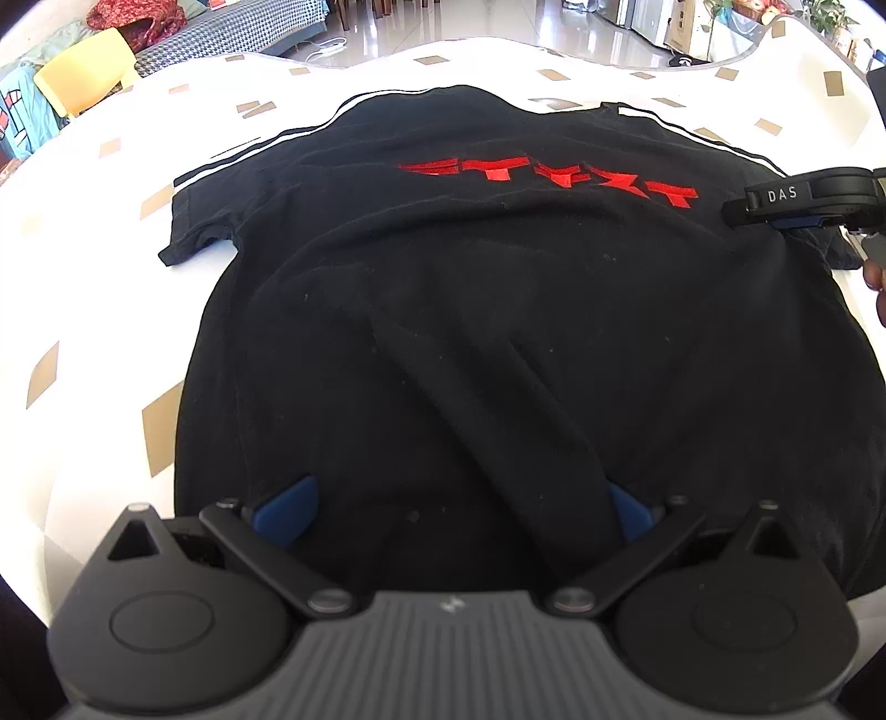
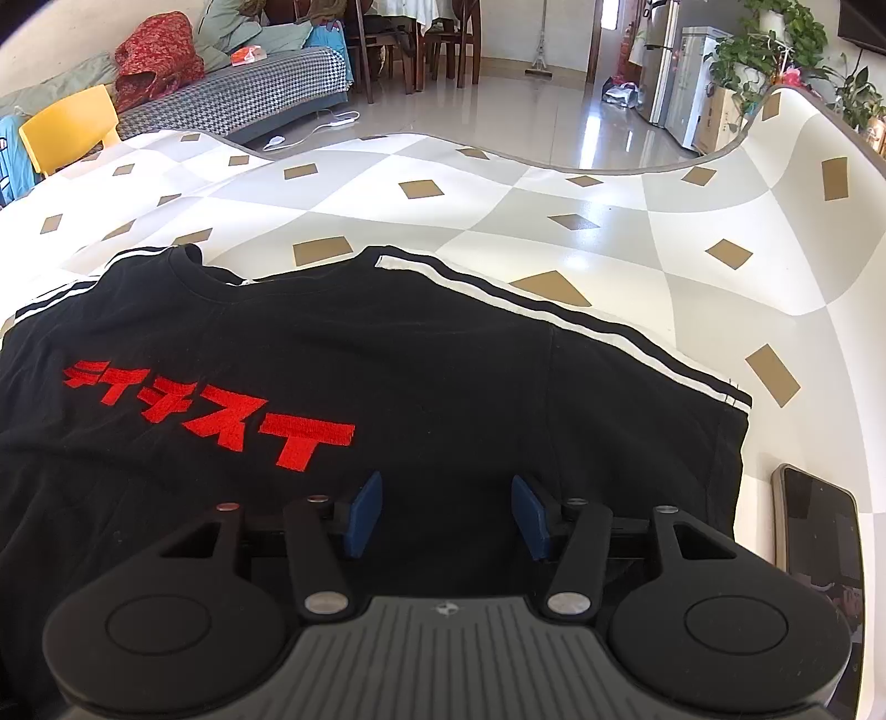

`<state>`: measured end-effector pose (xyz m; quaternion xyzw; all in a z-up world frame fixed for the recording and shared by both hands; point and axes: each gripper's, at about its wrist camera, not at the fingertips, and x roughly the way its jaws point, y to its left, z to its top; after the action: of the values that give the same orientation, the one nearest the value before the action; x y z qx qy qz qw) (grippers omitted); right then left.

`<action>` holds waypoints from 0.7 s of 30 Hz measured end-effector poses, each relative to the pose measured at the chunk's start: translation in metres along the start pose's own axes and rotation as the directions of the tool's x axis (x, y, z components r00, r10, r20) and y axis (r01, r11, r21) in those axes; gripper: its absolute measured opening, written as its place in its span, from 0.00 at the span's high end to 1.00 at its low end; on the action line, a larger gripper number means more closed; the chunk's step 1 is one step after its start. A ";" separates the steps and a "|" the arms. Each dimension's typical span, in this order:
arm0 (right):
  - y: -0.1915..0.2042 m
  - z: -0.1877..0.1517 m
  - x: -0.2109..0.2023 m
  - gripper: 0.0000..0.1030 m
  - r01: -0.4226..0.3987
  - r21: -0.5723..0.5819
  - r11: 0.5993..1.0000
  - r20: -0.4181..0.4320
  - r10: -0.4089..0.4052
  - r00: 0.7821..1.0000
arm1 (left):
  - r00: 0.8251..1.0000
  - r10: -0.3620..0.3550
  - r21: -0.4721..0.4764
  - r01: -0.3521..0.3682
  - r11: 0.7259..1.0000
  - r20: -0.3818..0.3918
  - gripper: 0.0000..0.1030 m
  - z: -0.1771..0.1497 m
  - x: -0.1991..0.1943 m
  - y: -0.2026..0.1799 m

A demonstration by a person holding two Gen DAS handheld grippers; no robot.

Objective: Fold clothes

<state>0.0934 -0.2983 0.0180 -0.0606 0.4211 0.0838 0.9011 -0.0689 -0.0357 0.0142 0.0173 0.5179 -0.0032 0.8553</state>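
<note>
Left tongs (image 1: 462,512): jaws spread wide over the lower part of the shirt (image 1: 470,343), blue pads (image 1: 288,509) well apart, nothing gripped. Whether the pads touch the cloth cannot be told.

Right tongs (image 2: 447,515): jaws about half open, pads (image 2: 365,512) apart over the shirt near its right sleeve (image 2: 653,421), holding nothing. In the left view these tongs enter from the right edge above that sleeve, a fingertip (image 1: 874,274) just below them.

Shirt: black, spread flat, collar away from the tongs, red lettering (image 2: 221,412) across the upper part, white stripes (image 2: 554,315) along shoulders and sleeves. Left sleeve (image 1: 194,221) lies out flat. Creases run down the middle.

Edges and room: bare table (image 2: 554,210) beyond the collar and off both sleeves. A phone (image 2: 819,548) lies on the table just beside the right sleeve, near the table edge.

Surface: white and grey checks with tan diamonds, glossy.

Room: shiny tiled floor (image 2: 554,122) beyond the table, a yellow chair (image 2: 72,130) at the far left, a checked sofa (image 2: 243,94) with piled cloth, wooden chairs, plants (image 2: 769,50) at the far right.
</note>
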 end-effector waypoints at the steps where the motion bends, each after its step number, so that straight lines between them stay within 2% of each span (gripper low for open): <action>1: 0.000 0.000 0.000 0.51 0.000 -0.001 1.000 0.000 0.000 1.000 | 1.000 0.001 0.002 -0.001 1.000 -0.002 0.00 0.000 0.000 0.000; 21: 0.002 0.002 -0.001 0.50 0.008 -0.002 1.000 -0.010 -0.008 1.000 | 0.999 0.036 0.041 -0.036 0.998 0.004 0.00 -0.003 -0.005 -0.003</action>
<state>0.0936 -0.2958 0.0195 -0.0636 0.4254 0.0801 0.8992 -0.0741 -0.0383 0.0172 0.0444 0.5157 0.0014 0.8556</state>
